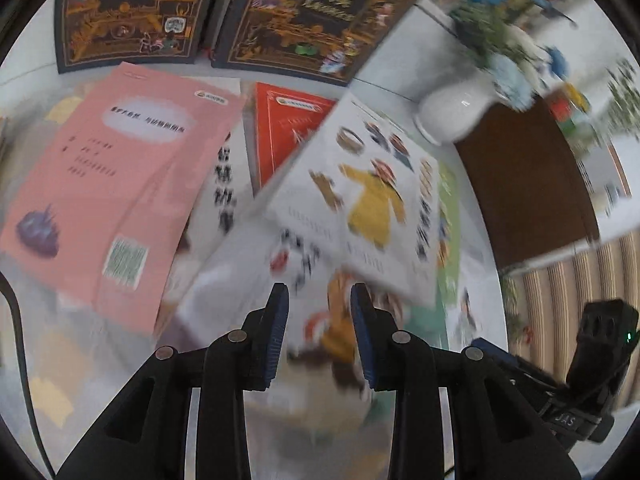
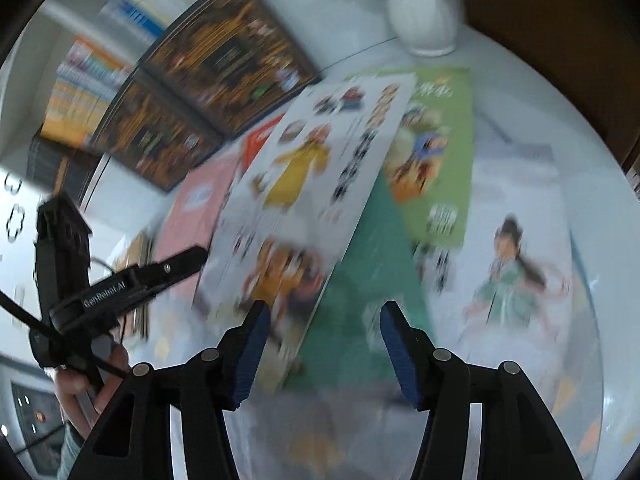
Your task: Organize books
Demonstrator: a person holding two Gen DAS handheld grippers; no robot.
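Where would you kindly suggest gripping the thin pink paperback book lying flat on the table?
Probably the pink paperback book's near corner, approached low from the camera side with the left gripper. The book lies flat, so the jaws need an overhanging edge; its far right side overlaps a white book, which leaves less room there.

pink book (image 1: 120, 184) plain pink, purple blot | red book (image 1: 288, 128) red | white book (image 1: 372, 200) white, yellow-robed figure | green book (image 2: 440, 152) light green | two dark books (image 1: 128, 12) black, gold ornament | vase (image 1: 452, 112) white | fingers (image 1: 276, 336) black, blue pads
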